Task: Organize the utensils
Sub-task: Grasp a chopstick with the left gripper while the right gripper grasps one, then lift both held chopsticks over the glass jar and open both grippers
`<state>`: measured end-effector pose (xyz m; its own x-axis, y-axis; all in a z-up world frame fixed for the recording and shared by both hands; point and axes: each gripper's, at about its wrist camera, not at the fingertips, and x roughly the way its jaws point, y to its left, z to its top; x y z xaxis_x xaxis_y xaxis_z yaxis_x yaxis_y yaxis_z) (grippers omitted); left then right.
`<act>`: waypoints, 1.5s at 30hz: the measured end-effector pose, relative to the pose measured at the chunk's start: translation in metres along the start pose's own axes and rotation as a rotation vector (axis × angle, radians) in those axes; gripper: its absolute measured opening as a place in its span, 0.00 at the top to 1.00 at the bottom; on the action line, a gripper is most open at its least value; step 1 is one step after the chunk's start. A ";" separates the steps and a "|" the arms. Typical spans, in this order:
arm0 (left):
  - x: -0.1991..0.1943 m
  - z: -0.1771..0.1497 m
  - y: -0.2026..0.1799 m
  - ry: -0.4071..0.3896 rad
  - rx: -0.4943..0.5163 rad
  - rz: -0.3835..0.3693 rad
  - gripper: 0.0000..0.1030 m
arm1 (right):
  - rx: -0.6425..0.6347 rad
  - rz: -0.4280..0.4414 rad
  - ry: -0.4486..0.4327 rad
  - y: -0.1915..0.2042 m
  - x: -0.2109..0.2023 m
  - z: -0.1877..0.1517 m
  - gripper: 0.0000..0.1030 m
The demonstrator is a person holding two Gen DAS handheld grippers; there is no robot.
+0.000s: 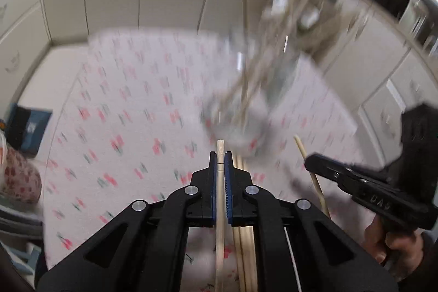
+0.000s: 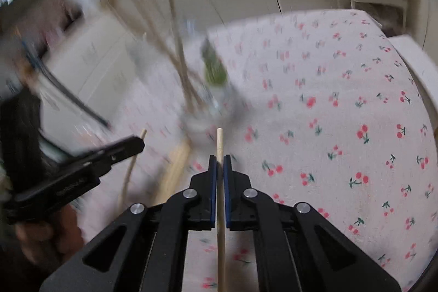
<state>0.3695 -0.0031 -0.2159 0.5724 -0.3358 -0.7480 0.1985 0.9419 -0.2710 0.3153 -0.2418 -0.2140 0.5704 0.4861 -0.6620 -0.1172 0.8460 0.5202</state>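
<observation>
Two wrist views, angled down, sharing tablecloth (image 1: 131,106)

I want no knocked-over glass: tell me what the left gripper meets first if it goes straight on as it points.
Most likely the clear glass jar holding chopsticks, right ahead of the left gripper and the chopstick it clamps. That chopstick's tip would probably touch the jar's base first; blur leaves depth uncertain.

Raised letters reading "DAS" stand on the side of the right gripper (image 1: 314,163), seen from the left wrist camera. The left gripper (image 2: 138,141) carries similar raised lettering, too blurred to read. A dark blue box (image 1: 30,127) bears white marks, illegible.
</observation>
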 end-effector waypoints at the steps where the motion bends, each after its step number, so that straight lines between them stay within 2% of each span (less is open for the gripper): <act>1: -0.016 0.007 0.002 -0.072 -0.013 -0.025 0.95 | 0.018 0.015 -0.045 -0.001 -0.009 0.005 0.95; 3: -0.039 0.019 0.005 -0.183 -0.031 -0.052 0.95 | 0.048 0.054 -0.163 0.001 -0.032 0.013 0.95; 5: -0.061 0.031 0.006 -0.304 -0.048 -0.069 0.95 | 0.033 0.057 -0.277 0.010 -0.051 0.023 0.95; 7: -0.073 0.039 0.005 -0.376 -0.061 -0.075 0.95 | 0.008 0.064 -0.403 0.024 -0.070 0.032 0.95; 11: -0.090 0.058 0.004 -0.512 -0.108 -0.084 0.95 | 0.014 0.085 -0.565 0.037 -0.091 0.047 0.94; 14: -0.102 0.078 -0.007 -0.652 -0.127 -0.060 0.95 | 0.038 0.087 -0.684 0.038 -0.105 0.065 0.94; 18: -0.107 0.100 -0.023 -0.768 -0.144 -0.042 0.95 | 0.043 0.078 -0.812 0.045 -0.111 0.085 0.94; 25: -0.092 0.128 -0.030 -0.859 -0.177 -0.041 0.95 | 0.101 0.088 -0.869 0.036 -0.083 0.110 0.94; 35: -0.056 0.136 -0.026 -0.887 -0.209 -0.018 0.95 | 0.141 0.103 -0.897 0.033 -0.044 0.120 0.94; 45: -0.031 0.133 -0.018 -0.875 -0.213 0.006 0.95 | 0.144 0.102 -0.867 0.030 -0.012 0.117 0.94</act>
<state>0.4544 -0.0085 -0.1075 0.9913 -0.1237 -0.0450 0.0915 0.8931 -0.4405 0.4000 -0.2482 -0.1278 0.9853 0.1711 0.0026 -0.1308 0.7432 0.6562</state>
